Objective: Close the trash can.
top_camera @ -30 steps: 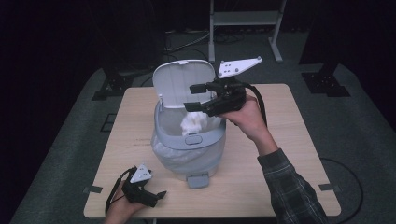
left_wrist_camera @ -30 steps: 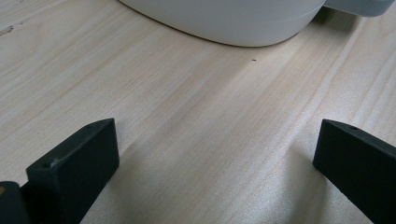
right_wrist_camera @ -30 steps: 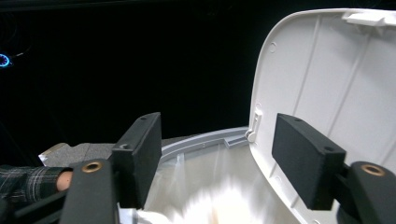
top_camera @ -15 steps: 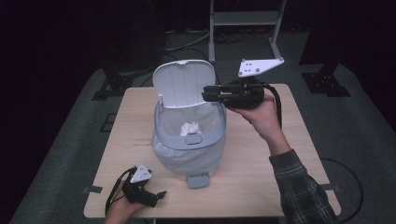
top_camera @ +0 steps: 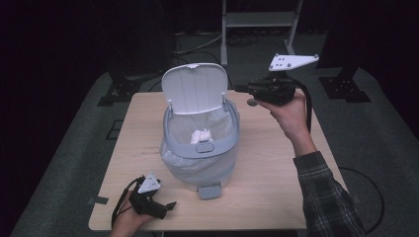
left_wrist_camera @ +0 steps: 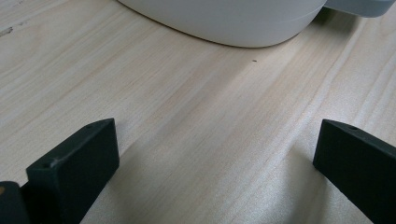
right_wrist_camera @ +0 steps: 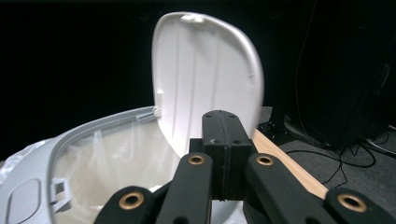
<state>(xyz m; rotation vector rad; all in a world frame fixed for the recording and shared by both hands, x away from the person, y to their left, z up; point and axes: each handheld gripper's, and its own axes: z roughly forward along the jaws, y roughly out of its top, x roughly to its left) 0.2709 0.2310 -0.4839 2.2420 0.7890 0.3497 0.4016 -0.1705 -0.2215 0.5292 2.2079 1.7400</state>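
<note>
A pale grey pedal bin [top_camera: 200, 148] stands mid-table with its lid [top_camera: 195, 91] raised and a clear liner inside. A crumpled white paper wad [top_camera: 201, 135] lies in it. My right gripper [top_camera: 238, 89] hangs in the air to the right of the lid and points left at it. Its jaws have just been closing and now stand shut [right_wrist_camera: 226, 154] with nothing between them, the lid [right_wrist_camera: 208, 79] close ahead. My left gripper [top_camera: 169, 205] rests on the table near the front left corner, open, with bare wood between its jaws [left_wrist_camera: 215, 158].
The bin's foot pedal [top_camera: 209, 190] sticks out toward the front edge, beside the left gripper. The wooden table [top_camera: 276, 168] is bare right of the bin. A metal stand [top_camera: 257, 19] and dark floor lie beyond the far edge.
The right gripper drew back to the right from over the bin's mouth, and its jaws closed. The paper wad now lies lower in the bin. The left gripper stayed put.
</note>
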